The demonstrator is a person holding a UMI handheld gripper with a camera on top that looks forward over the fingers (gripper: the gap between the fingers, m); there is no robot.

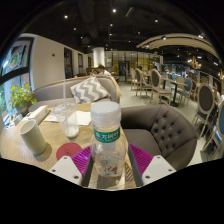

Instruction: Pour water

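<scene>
Tongs closed on plastic water bottle, both pink pads pressing its sides, held above wooden desk, glass beyond

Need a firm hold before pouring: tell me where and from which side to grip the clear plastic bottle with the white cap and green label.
Grip the clear plastic bottle with the white cap and green label on its straight lower body, below the label, coming level from the near side. It stands upright on the wooden table between the tool's pink pads, so closing squarely there likely holds best.
</scene>
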